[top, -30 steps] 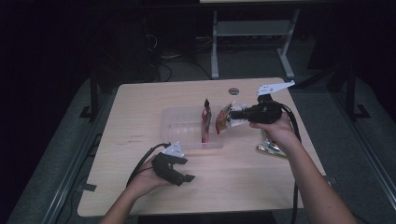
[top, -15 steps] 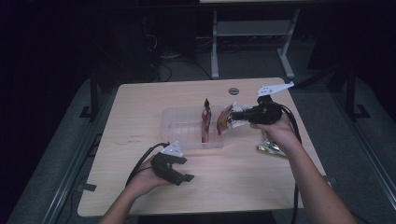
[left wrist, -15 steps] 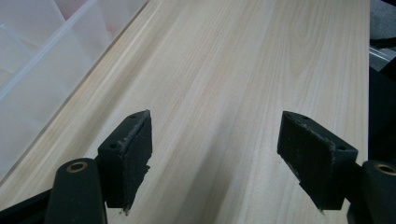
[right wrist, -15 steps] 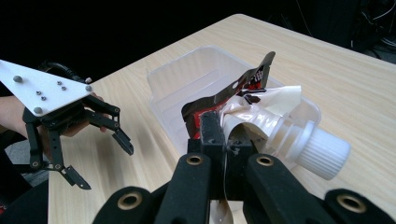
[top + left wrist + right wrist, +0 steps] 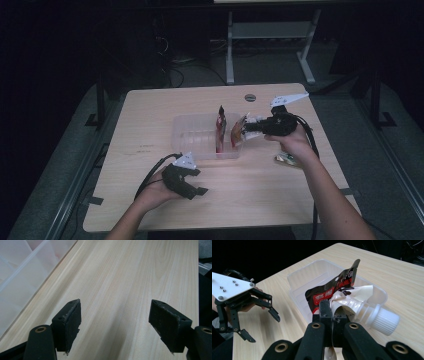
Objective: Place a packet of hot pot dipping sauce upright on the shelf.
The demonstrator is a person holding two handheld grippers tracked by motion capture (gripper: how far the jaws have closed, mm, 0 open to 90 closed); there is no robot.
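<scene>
The right gripper is hanging over the right end of the clear plastic bin, and its jaws are clenched on the edge of a white spouted pouch. In the right gripper view the pouch film is pinched flat between the two jaws, w/ the ribbed white cap sticking out to the side. Probably the grip is taken on the thin edge so the bulky spout is staying free and the pouch can go down into the bin edge first.

A dark red pouch is already standing on its edge inside the bin, near the right end, just beside the white one. I am judging the packets are being filed upright so that more of them are fitting in one row.

The left gripper is resting low at the near-left part of the table, apart from the bin. Its jaws are released, wide apart, w/ nothing between them but bare wood; the bin wall is showing at the left of the left gripper view. It is probably waiting there so it is not blocking the drop.

One more small packet is lying on the table under the right forearm, approx. next in turn.
</scene>
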